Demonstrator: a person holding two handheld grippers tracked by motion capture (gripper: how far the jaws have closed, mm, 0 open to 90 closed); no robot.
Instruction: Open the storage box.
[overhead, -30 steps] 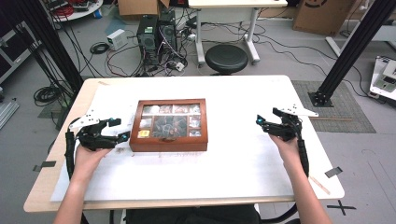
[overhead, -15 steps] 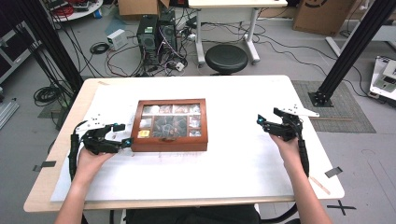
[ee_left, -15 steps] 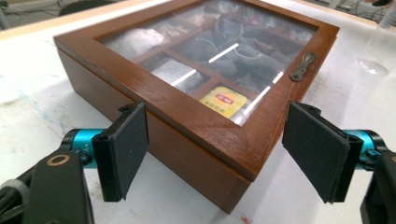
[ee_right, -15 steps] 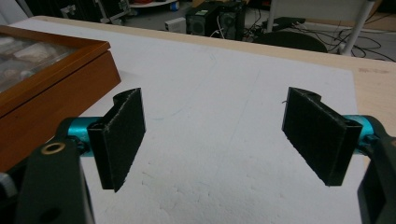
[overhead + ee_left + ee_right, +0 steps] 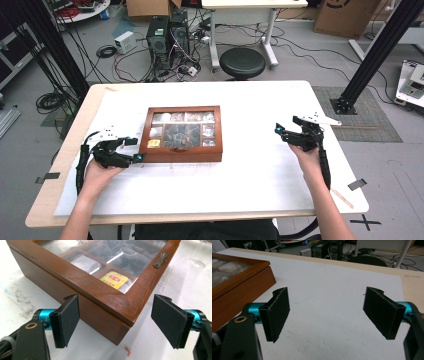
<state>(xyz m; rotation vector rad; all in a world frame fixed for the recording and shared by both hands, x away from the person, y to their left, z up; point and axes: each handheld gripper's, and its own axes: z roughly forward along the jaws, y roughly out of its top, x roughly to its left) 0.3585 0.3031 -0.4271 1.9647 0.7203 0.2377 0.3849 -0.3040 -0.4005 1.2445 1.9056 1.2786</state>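
The left gripper (image 5: 134, 150) is being brought in against the near-left corner of the box (image 5: 182, 134); compared with one second ago, it is being carried lower and closer to that corner, while the right gripper (image 5: 278, 131) is being held in the same place, well to the right of the box. In the left gripper view, the jaws are being held wide apart, released, with the box corner (image 5: 125, 315) lying between them and slightly ahead, and no contact with the wood is being made on either side. The lid (image 5: 100, 287), glazed and divided into panes, is being kept shut, with the latch (image 5: 160, 260) lying ahead and to the right of the jaws and a yellow packet (image 5: 115, 279) being shown under the glass just beyond the corner. In the right gripper view, the jaws are likewise being held released over the bare sheet (image 5: 332, 315), with the box (image 5: 237, 287) lying off to their left. The approach is judged as being made for a grasp or steadying of the box at its corner; the lid is not yet being opened, and the right gripper is being kept in reserve, probably for the latch side.
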